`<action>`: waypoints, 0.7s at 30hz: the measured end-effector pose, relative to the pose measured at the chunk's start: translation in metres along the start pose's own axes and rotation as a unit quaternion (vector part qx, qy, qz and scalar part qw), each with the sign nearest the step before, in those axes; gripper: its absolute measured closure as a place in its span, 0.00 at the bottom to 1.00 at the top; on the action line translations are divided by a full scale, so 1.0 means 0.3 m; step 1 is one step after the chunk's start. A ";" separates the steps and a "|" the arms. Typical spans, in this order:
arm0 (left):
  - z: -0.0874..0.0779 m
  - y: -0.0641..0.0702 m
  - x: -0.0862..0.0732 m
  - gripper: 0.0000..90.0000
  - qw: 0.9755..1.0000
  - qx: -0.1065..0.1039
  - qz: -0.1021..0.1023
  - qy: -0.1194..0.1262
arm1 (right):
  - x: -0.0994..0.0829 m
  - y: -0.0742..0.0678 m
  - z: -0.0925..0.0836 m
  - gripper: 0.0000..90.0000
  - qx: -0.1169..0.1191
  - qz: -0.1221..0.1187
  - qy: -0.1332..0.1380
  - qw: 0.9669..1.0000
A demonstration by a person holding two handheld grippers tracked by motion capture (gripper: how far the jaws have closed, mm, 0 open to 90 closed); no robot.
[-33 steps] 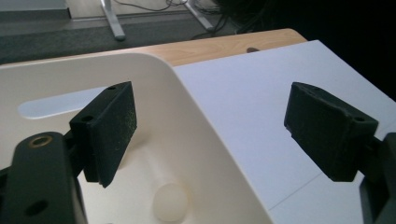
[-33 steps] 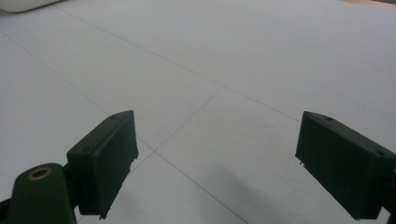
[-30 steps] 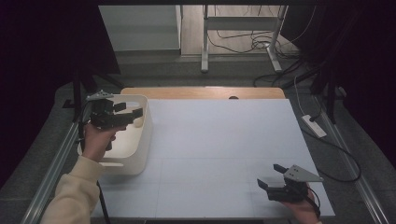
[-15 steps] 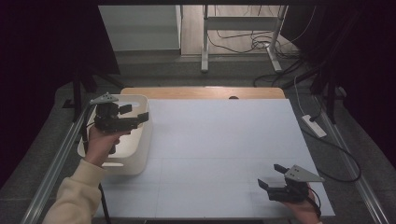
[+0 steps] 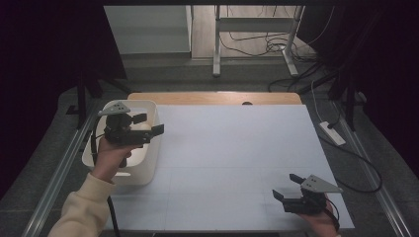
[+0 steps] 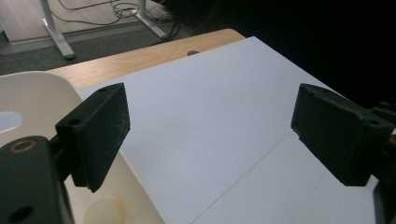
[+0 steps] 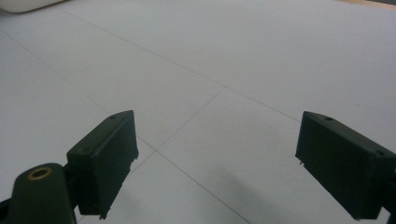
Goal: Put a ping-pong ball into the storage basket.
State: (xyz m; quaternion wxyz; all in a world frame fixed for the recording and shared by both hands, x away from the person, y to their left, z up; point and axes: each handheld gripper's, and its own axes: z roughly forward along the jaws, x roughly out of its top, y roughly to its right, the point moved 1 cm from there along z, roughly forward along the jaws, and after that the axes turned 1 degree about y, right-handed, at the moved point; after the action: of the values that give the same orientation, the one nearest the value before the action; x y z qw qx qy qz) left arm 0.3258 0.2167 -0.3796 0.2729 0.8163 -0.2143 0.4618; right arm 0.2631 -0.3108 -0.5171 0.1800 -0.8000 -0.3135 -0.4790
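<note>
The left gripper (image 5: pixel 148 124) hangs over the white bin (image 5: pixel 148 165); its jaws have just been opening, with nothing between them. A pale round item (image 6: pixel 105 212), possibly deposited, lies inside. The right gripper (image 5: pixel 285 186) rests open on the white table (image 5: pixel 232 158). Little appears left.

No readable text (or labels) anywhere

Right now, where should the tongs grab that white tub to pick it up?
Probably the white tub by its near right rim, with the left tongs coming from above, one pad inside and one outside. The wall is thin and upright, and the open tongs are over that edge.
</note>
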 end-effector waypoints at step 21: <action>0.026 0.118 -0.018 0.14 0.998 -0.048 0.034 0.001 | 0.002 -0.004 0.001 0.14 0.000 -0.001 -0.001 1.000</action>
State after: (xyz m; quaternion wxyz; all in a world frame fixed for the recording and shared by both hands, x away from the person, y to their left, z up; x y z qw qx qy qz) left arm 0.3068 0.1853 -0.3787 0.2967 0.7940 -0.2634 0.4605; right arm 0.2626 -0.3096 -0.5168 0.1793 -0.7998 -0.3148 -0.4786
